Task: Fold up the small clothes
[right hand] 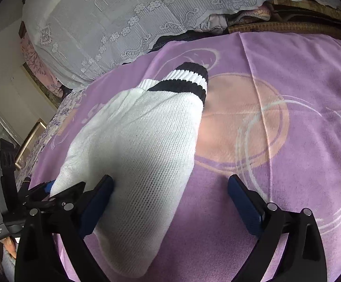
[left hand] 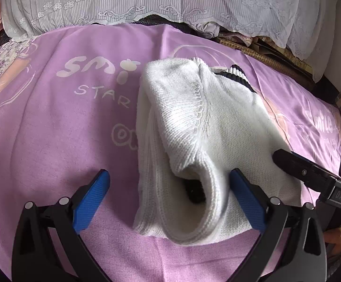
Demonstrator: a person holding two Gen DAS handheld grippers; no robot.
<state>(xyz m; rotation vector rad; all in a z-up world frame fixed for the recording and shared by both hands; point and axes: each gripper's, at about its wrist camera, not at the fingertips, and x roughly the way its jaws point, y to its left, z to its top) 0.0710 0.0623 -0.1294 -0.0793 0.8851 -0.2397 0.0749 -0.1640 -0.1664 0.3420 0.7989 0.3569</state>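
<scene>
A white knit garment (left hand: 189,122) with a black-and-white striped ribbed cuff (left hand: 237,72) lies folded on the purple blanket (left hand: 52,129). It also shows in the right wrist view (right hand: 135,145), cuff (right hand: 184,80) at its far end. My left gripper (left hand: 169,183) is open, its blue fingers either side of the garment's near rolled edge, the right pad touching the knit. My right gripper (right hand: 170,188) is open, its left finger (right hand: 99,195) against the garment's side, its right finger over the blanket. The right gripper's finger (left hand: 299,171) shows at the right of the left wrist view.
White lace-covered bedding (left hand: 146,2) runs along the blanket's far edge. A woven mat (left hand: 264,51) lies at the far right. The left gripper's body (right hand: 3,188) stands at the left edge of the right wrist view, with furniture behind it.
</scene>
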